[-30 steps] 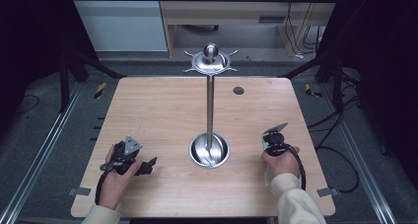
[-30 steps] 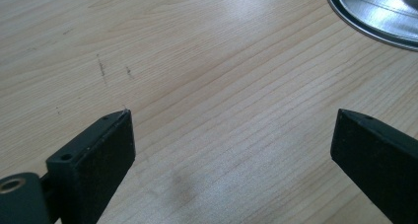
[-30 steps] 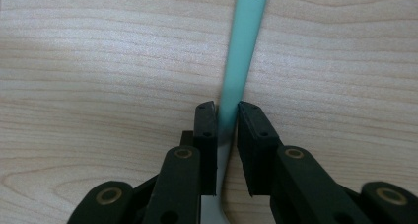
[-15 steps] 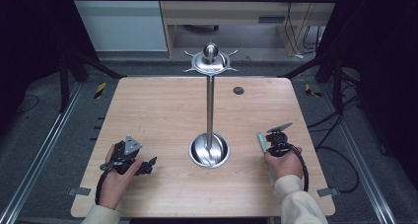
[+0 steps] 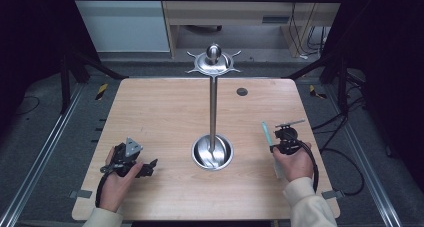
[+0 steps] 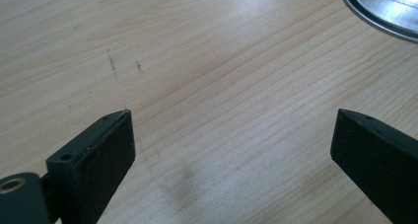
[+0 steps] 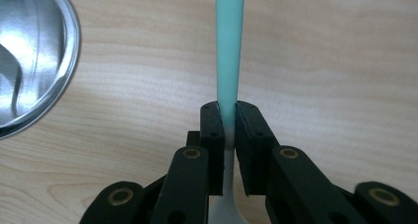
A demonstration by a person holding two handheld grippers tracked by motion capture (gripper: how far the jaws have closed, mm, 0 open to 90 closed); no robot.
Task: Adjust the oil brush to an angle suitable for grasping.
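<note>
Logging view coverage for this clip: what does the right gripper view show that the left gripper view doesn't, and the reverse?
Right gripper view alone: the right gripper, jaws shut on a utensil with a green handle and a pale lower part. Left gripper view alone: the left gripper, jaws wide apart with nothing between them, over faint dark scuff marks. Both share the wooden table and the rim of the metal stand's round base.

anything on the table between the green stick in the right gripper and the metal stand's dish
Nothing visible does. The right gripper is clamped on the green stick, and only bare table lies between it and the stand's dish.
</note>
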